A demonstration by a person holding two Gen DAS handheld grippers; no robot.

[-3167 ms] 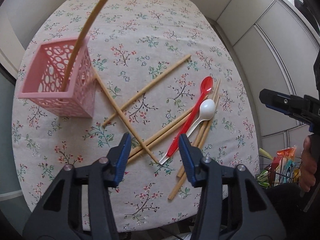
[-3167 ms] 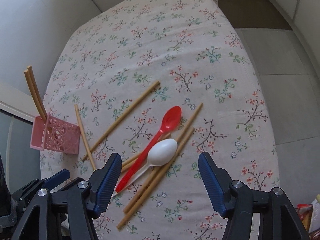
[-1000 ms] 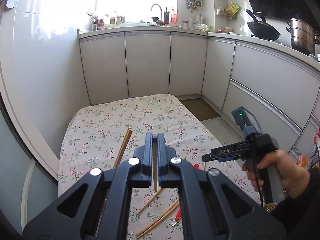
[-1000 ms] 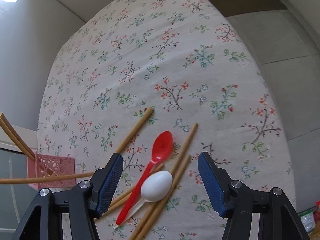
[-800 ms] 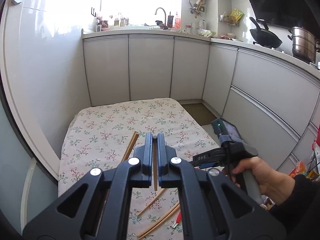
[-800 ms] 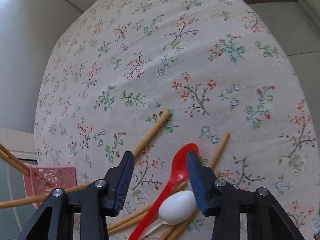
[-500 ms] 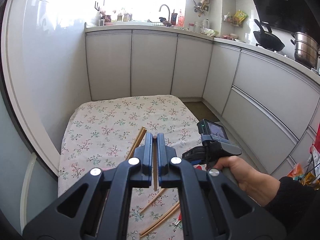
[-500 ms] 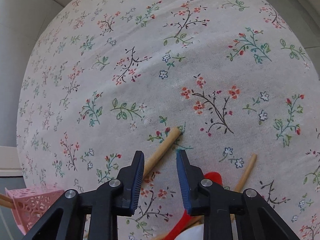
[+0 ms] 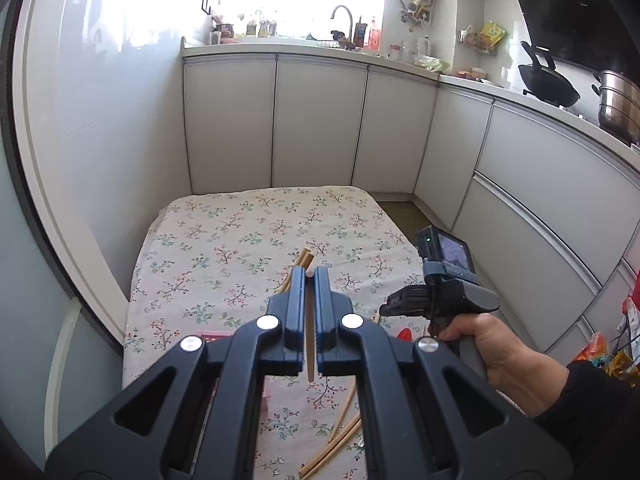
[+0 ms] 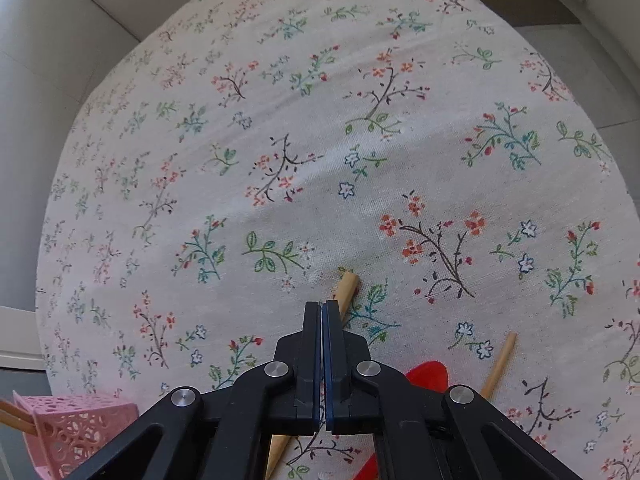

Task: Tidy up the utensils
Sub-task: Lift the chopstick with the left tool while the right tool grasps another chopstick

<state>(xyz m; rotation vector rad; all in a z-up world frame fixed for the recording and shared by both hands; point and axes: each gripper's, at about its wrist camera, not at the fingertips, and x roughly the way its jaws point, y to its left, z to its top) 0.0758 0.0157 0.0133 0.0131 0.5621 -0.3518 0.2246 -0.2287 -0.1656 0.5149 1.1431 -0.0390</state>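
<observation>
Two grippers work over one table whose floral cloth fills most of the right wrist view, with wide bare room across its far half and its edges dropping to floor on the right; cabinets wall in the far end and right side, so I judge the free approach is from the near side. The pink basket stands at the near left corner, close to the edge, two chopsticks already leaning out of it, which suggests it is the collecting place. The left gripper is raised and level, jaws clamped on a chopstick that runs along the slot between them, probably lifted clear for carrying to the basket. The right gripper sits low over the cloth, jaws pressed together; whether they pinch the loose chopstick just beside their tip I cannot tell. A red spoon and another stick lie near, partly hidden, crowding that spot.
</observation>
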